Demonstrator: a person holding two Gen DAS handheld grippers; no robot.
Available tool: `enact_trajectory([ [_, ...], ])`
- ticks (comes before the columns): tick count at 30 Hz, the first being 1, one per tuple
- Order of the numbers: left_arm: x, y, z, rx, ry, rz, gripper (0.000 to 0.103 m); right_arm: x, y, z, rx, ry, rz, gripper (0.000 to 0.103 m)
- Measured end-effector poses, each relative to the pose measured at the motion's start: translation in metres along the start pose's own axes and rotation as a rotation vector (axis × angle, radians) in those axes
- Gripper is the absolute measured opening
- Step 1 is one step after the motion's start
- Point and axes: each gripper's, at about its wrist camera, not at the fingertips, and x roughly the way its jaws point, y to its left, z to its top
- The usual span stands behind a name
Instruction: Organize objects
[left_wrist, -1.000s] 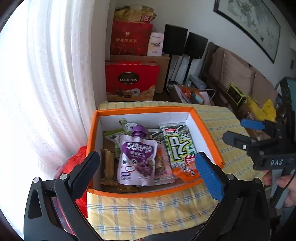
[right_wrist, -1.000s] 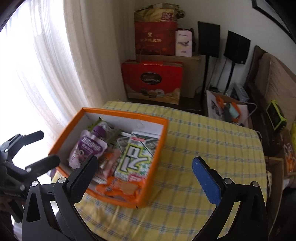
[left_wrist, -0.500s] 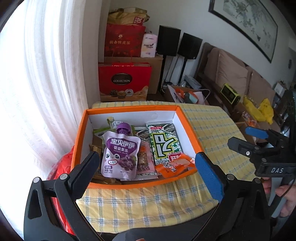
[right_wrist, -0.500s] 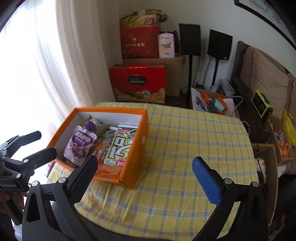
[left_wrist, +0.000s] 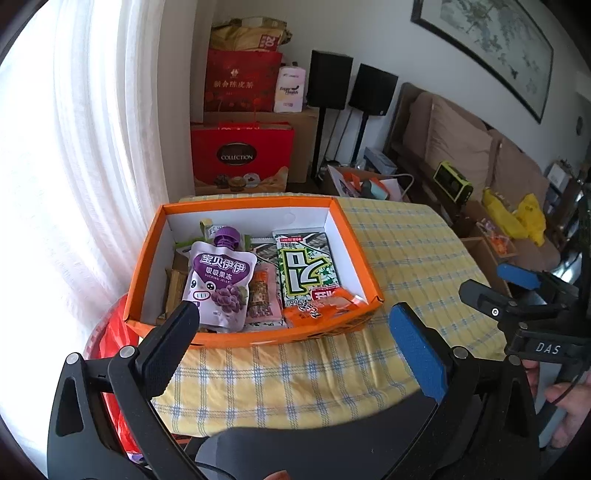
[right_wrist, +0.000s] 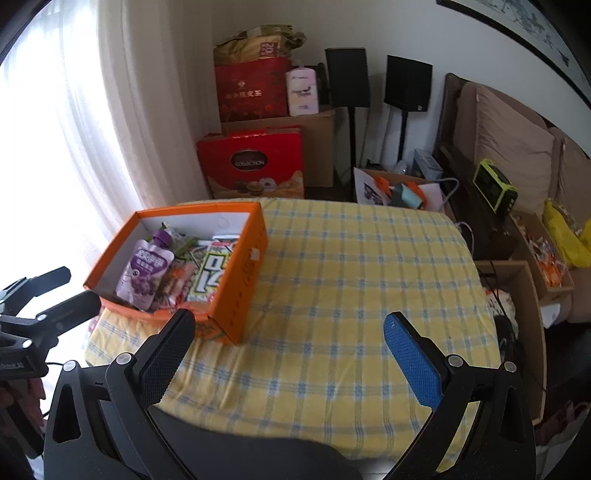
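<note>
You hold both grippers, left gripper (left_wrist: 291, 328) and right gripper (right_wrist: 288, 332), spread and empty (snacks already packed) near the orange box (left_wrist: 354, 236).

Yellow-checked table (right_wrist: 351, 280): orange box (right_wrist: 242, 280) on left.

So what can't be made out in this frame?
- Snacks under the purple jelly pouch and green packet: covered, left view.
- Orange box contents: partly behind its side wall, right view.
- Red bag beside the table: hidden by the left gripper.
</note>
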Motion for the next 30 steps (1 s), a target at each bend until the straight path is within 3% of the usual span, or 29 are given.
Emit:
enact_trajectory([
  [13, -0.011, -0.019, -0.021, 0.032, 0.001, 0.041, 0.103, -0.028, -0.001, -0.027, -0.004, -0.018, -0.037, 0.103],
  [23, -0.009, -0.025, -0.038, 0.011, 0.044, 0.079, 0.103, -0.037, 0.001, -0.043, -0.001, -0.028, -0.061, 0.103],
  [30, -0.011, -0.025, -0.042, -0.014, 0.053, 0.039, 0.103, -0.037, 0.002, -0.047, -0.009, -0.025, -0.068, 0.103],
])
